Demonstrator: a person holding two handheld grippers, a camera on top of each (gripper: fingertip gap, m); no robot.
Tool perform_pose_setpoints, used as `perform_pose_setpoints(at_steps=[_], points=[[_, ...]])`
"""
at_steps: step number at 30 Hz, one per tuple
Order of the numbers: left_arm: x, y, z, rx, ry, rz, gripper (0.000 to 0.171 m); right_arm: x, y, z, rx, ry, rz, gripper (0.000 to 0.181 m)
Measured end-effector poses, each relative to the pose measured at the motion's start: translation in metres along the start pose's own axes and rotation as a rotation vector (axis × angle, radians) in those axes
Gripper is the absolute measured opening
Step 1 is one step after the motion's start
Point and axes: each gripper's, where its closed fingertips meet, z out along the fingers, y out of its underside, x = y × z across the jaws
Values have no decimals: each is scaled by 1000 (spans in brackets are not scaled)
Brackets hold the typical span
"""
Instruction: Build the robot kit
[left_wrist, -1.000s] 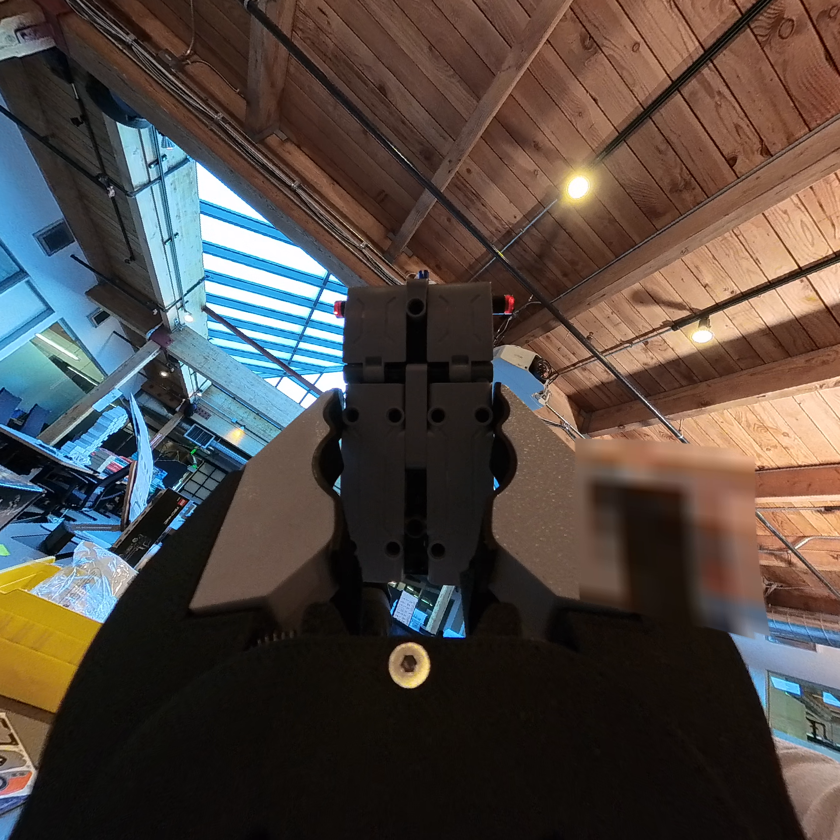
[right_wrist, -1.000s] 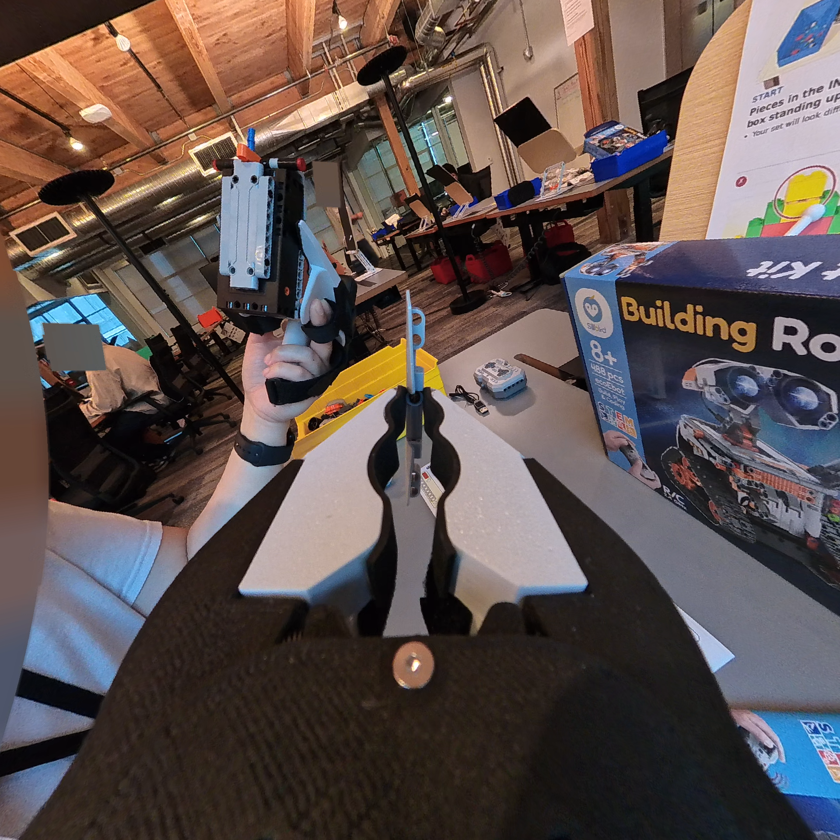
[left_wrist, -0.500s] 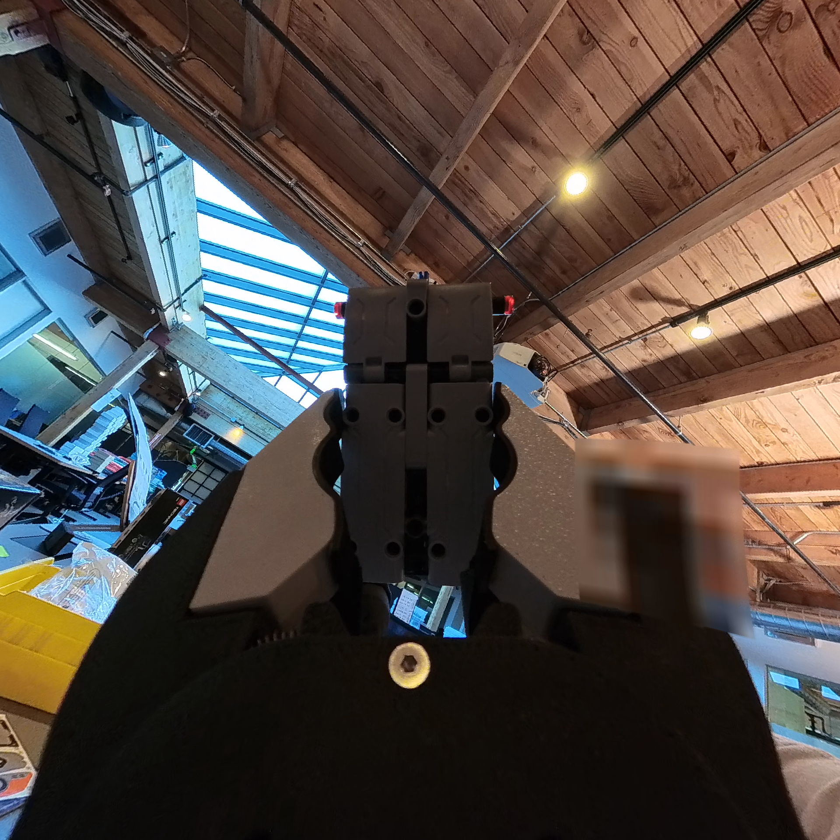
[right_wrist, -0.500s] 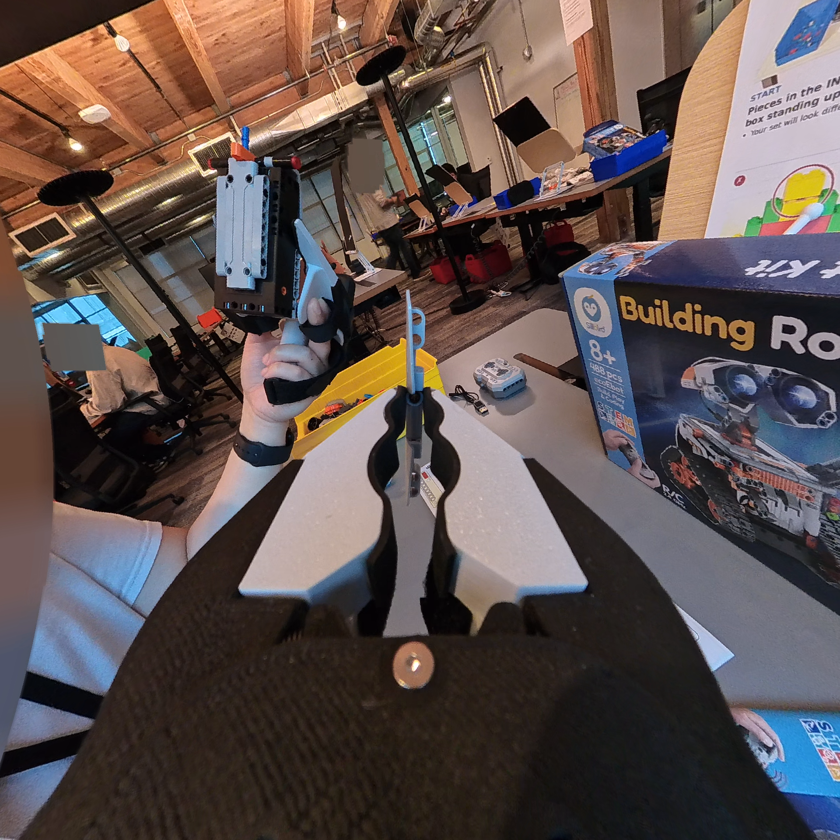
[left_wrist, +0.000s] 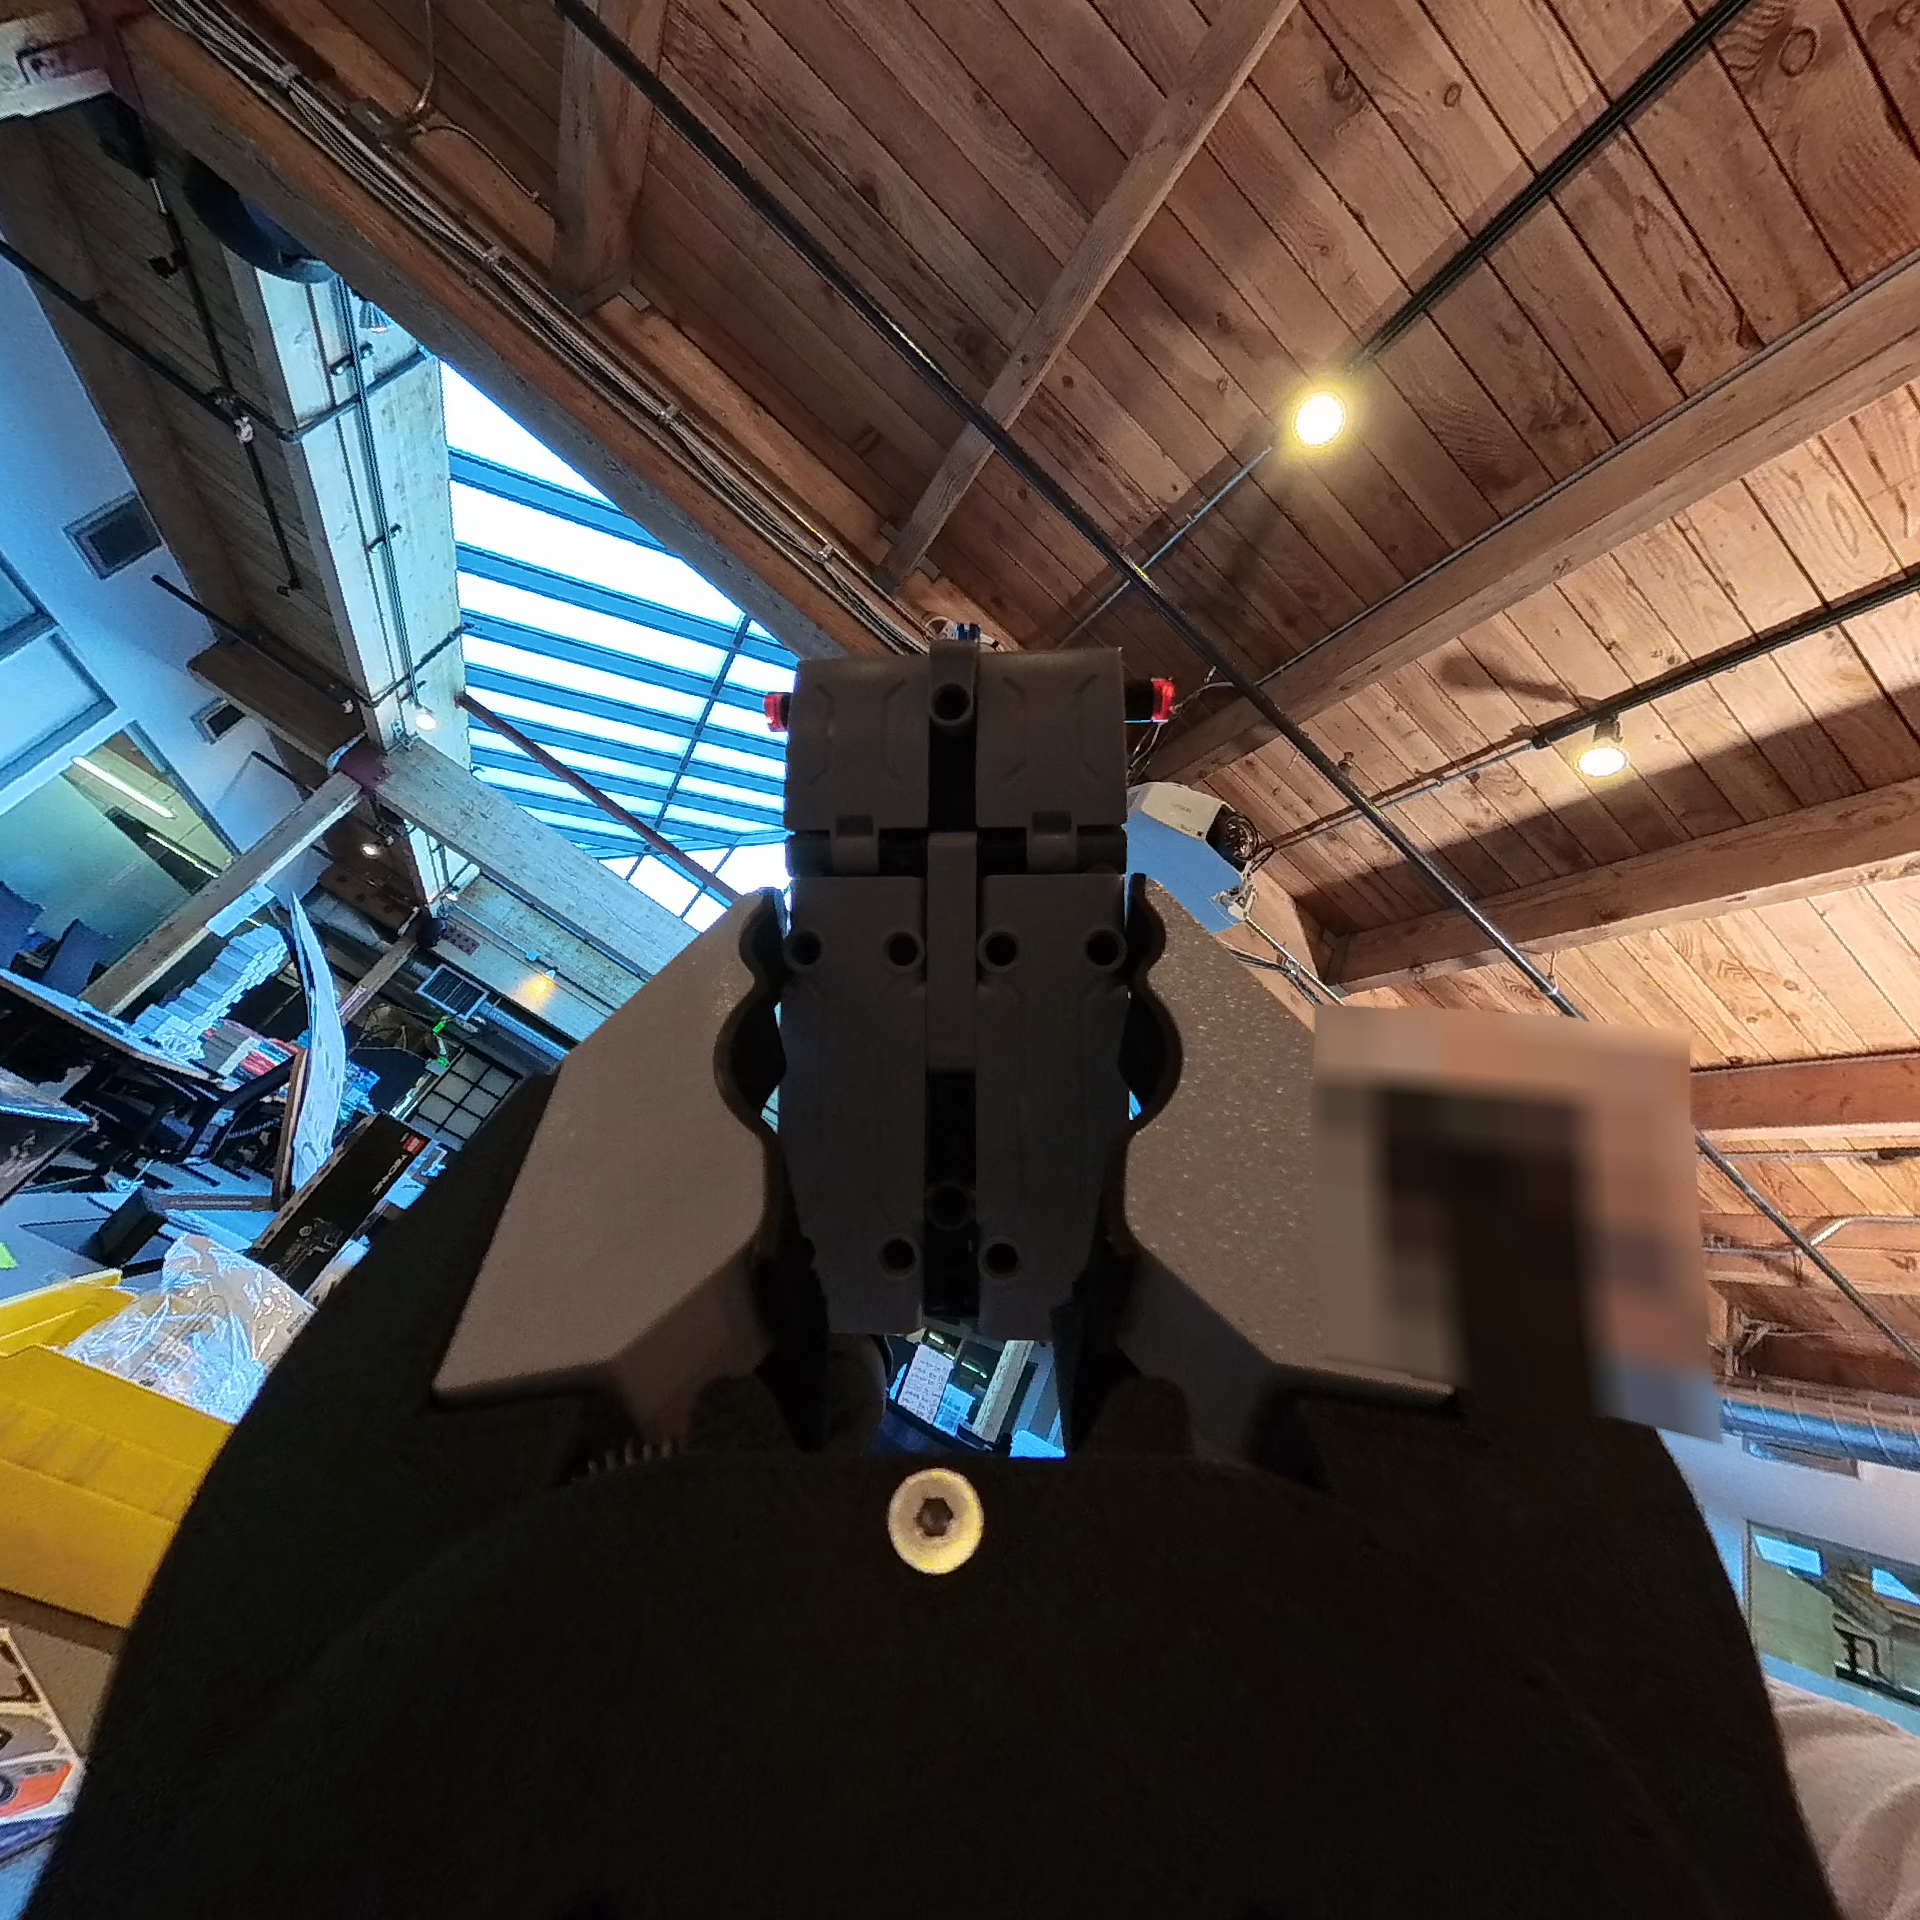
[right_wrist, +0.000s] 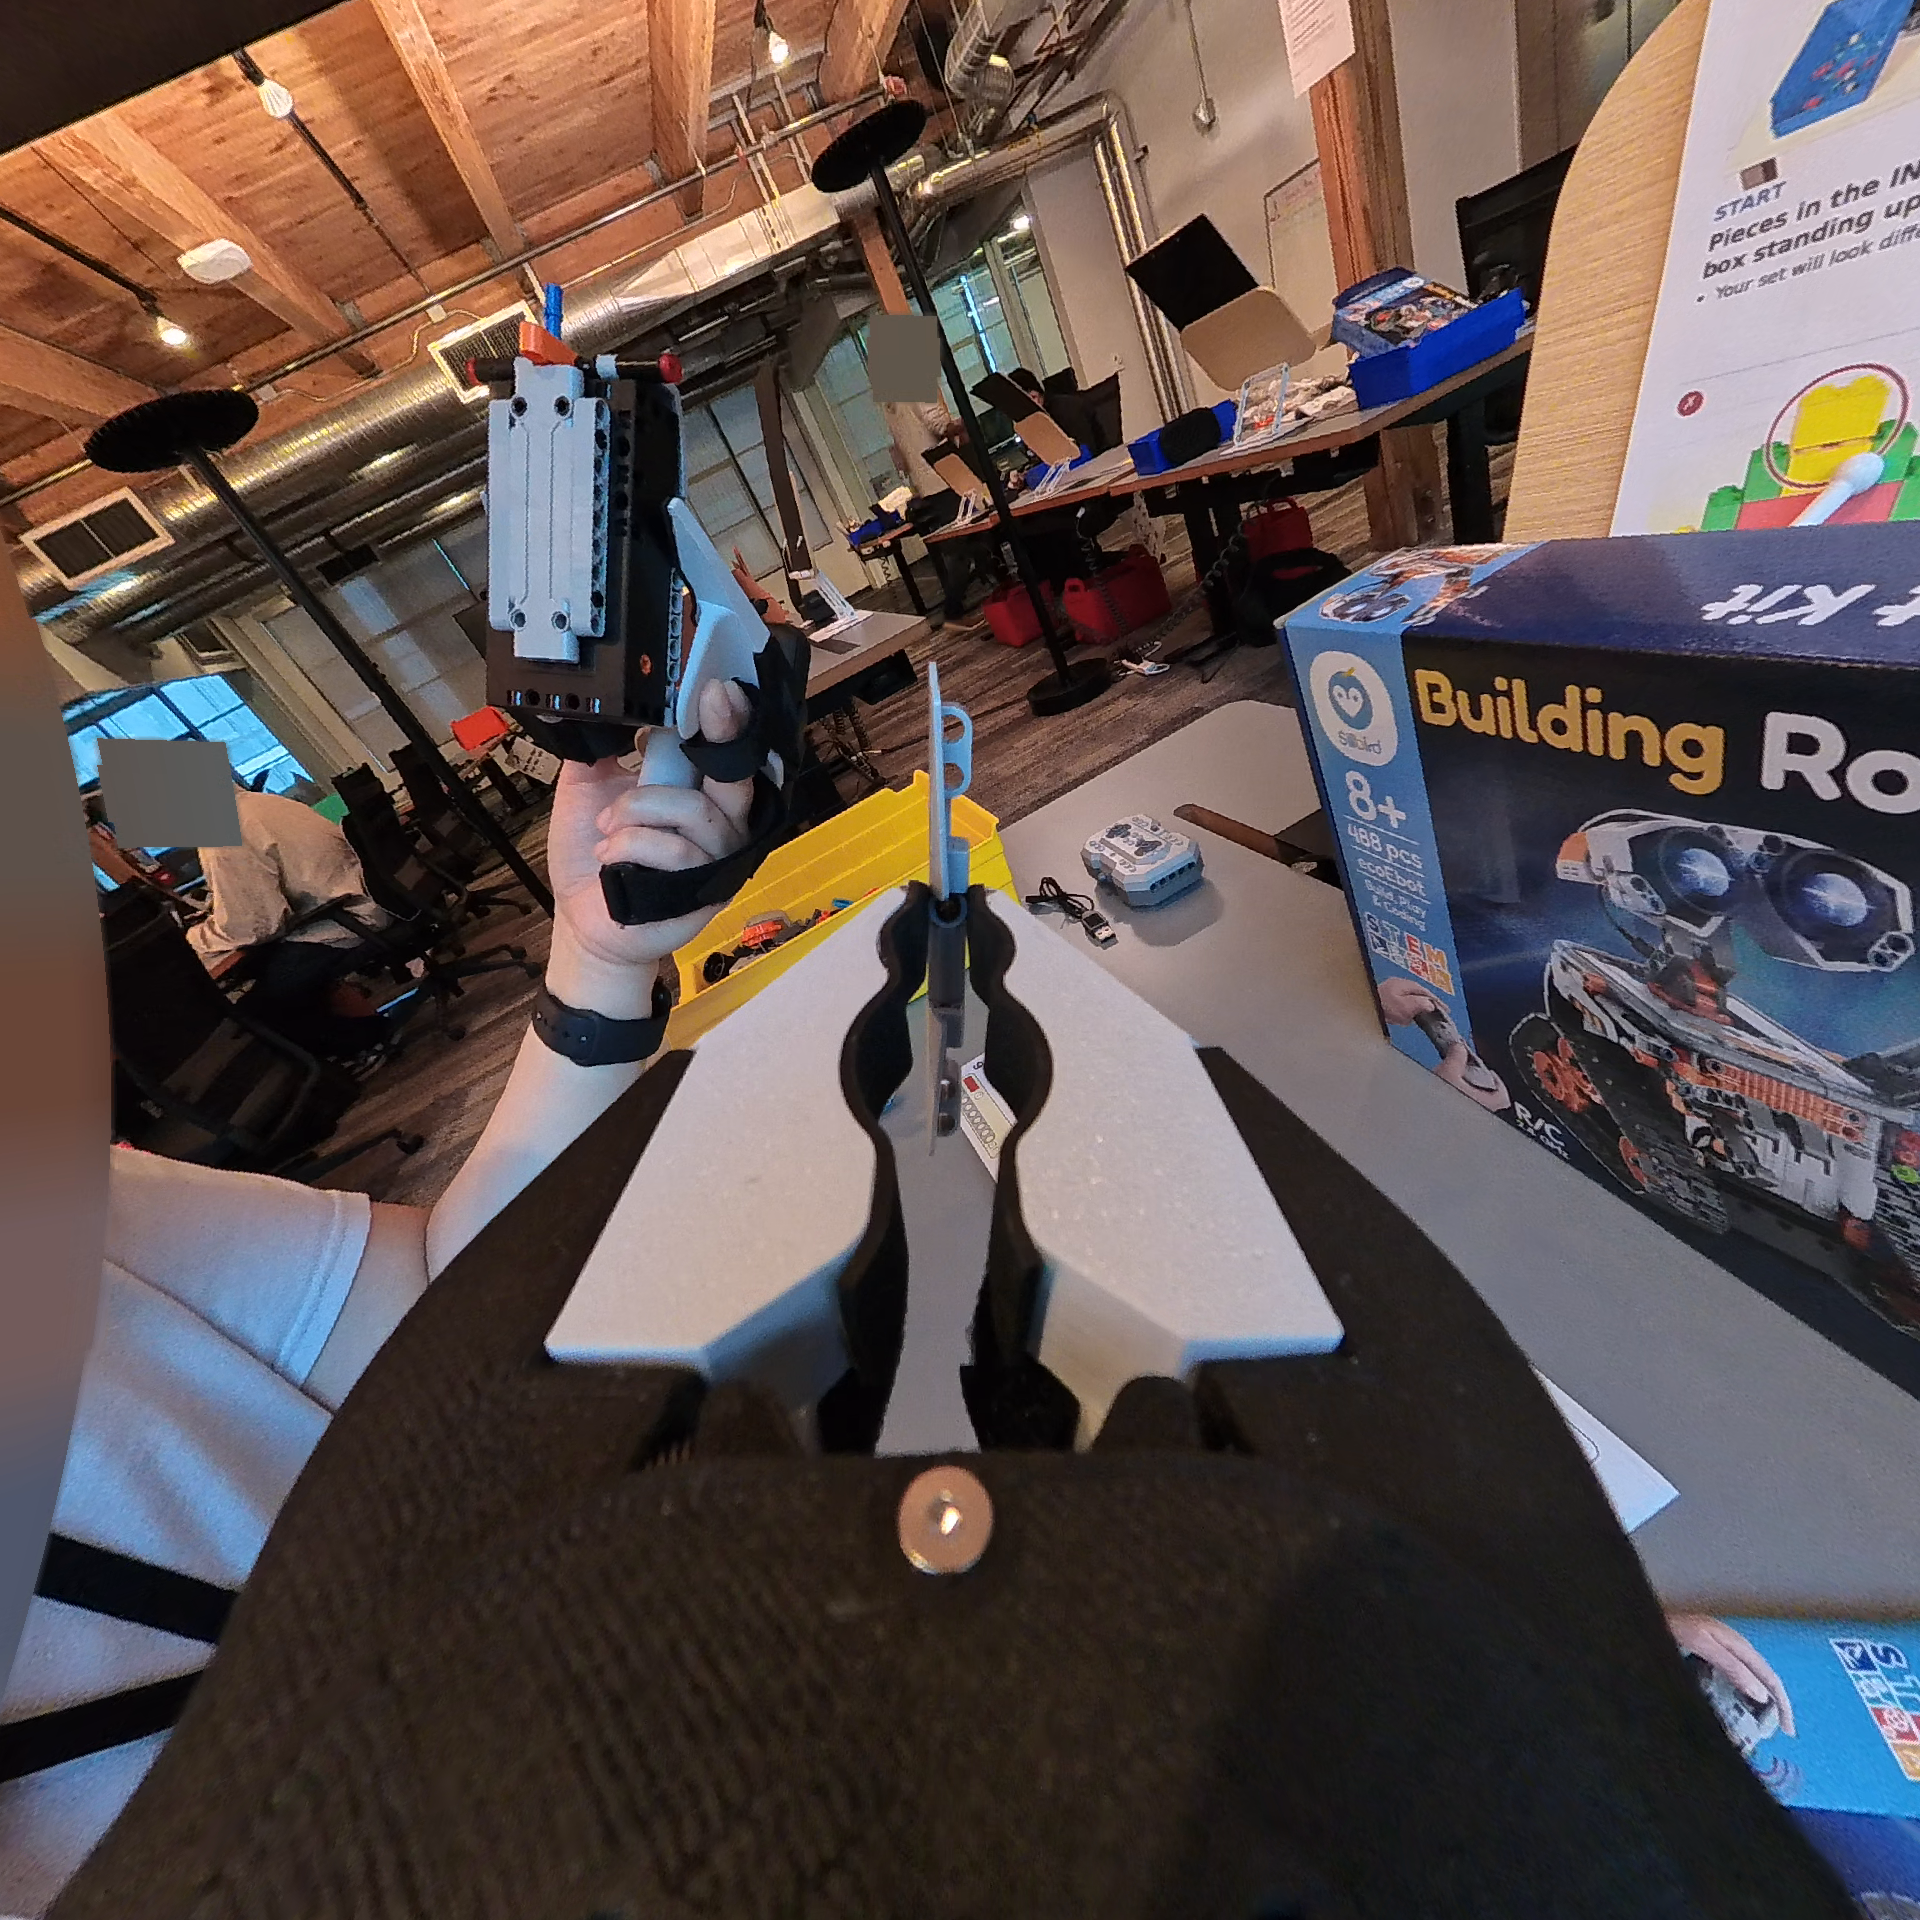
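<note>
My left gripper (left_wrist: 951, 914) is shut on a grey and black brick-built block (left_wrist: 951, 997) with red pins at its top corners, and points up at the wooden ceiling. The block also shows in the right wrist view (right_wrist: 577, 540), raised at the upper left in a person's hand (right_wrist: 634, 831). My right gripper (right_wrist: 948, 902) is shut on a thin light-grey flat piece with holes (right_wrist: 948, 790), held edge-on and upright above the grey table (right_wrist: 1247, 997). The two grippers are apart, the left one higher and to the left.
A big dark-blue robot kit box (right_wrist: 1621, 894) stands on the table at the right. A yellow bin (right_wrist: 831, 894) with small parts sits beyond my right gripper, and shows at the left wrist view's left edge (left_wrist: 73, 1455). A small grey module (right_wrist: 1141, 860) and cable lie on the table.
The raised block in the left gripper has drifted slightly left and down in the right wrist view. Both grips are unchanged.
</note>
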Motion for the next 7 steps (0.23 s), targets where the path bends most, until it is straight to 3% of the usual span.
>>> perform_pose_setpoints(at_steps=[1,7], points=[[0,0,0,0,-1,1,64,0,0,0,-1,0,0,5],[0,-1,0,3,0,0,64,0,1,1,-1,0,1,5]])
